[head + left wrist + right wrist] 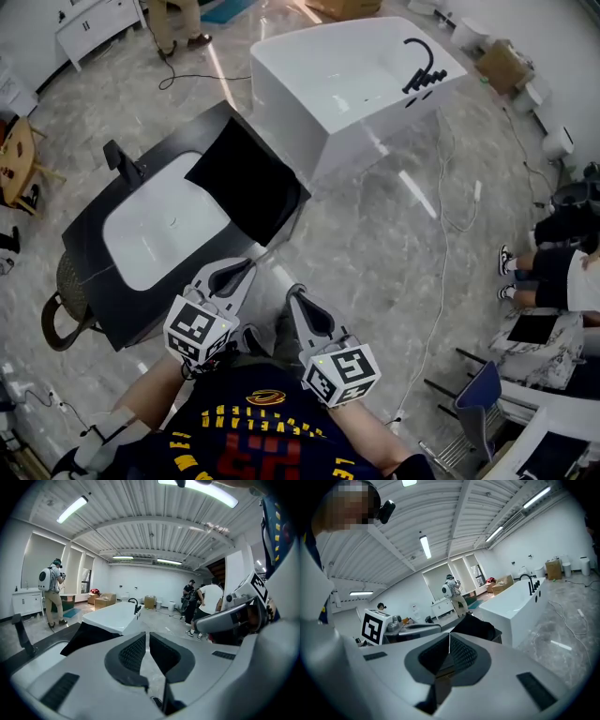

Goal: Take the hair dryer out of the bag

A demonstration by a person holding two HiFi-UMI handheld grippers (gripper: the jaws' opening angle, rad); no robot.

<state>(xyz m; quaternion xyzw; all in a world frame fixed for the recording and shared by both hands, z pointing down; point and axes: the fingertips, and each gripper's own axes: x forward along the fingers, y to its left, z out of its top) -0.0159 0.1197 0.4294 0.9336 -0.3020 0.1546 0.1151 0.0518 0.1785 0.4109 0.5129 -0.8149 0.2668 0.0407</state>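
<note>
Grey left gripper (247, 268) closed, empty | right gripper (294, 293) closed, empty | side by side before torso

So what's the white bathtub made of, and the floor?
The bathtub looks like glossy white acrylic or ceramic; light glints off its smooth walls. The floor looks like polished grey stone or marble-look tile, with veins and lamp reflections.
</note>
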